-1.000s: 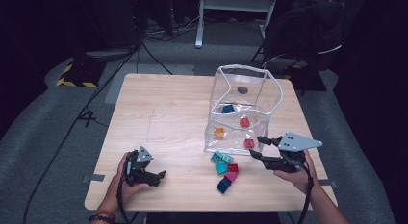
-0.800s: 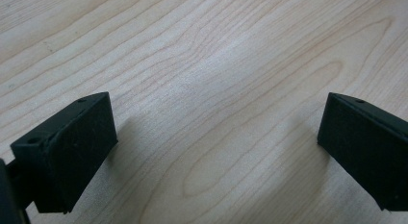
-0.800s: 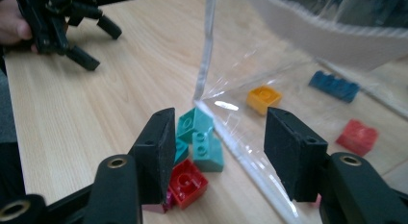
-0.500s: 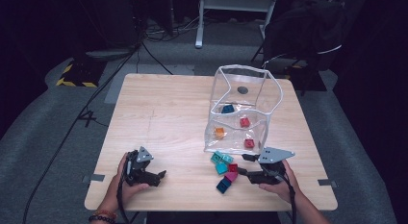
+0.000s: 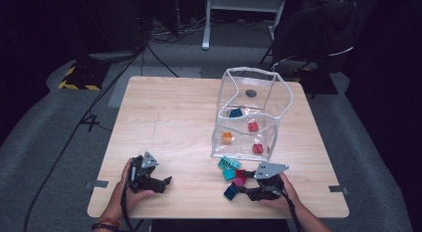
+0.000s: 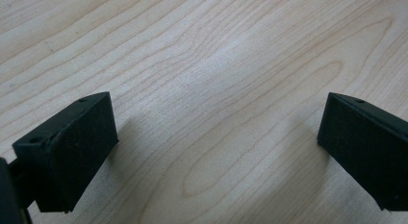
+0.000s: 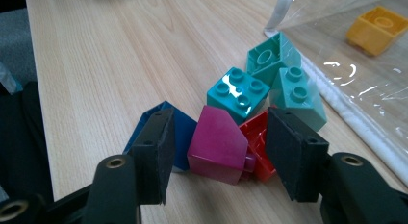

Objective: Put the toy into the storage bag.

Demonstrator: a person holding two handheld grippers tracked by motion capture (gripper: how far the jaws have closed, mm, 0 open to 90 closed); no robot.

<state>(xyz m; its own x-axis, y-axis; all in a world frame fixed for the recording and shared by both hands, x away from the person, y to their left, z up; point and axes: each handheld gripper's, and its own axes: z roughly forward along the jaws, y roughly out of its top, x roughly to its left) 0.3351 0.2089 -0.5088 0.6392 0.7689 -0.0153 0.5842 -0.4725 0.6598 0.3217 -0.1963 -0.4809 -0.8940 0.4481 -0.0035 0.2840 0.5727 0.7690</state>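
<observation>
Magenta brick [image 7: 217, 145] is lying in a brick pile [image 5: 233, 173] beside the clear bag [image 5: 249, 117]; we are straddling it with our right gripper [image 7: 219, 154], jaws apart, probably for bagging. Left gripper [image 6: 211, 152] is resting open.

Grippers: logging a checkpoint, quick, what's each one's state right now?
Left gripper: open, empty, over bare table.
Right gripper: open around the magenta brick, not clamped.
</observation>
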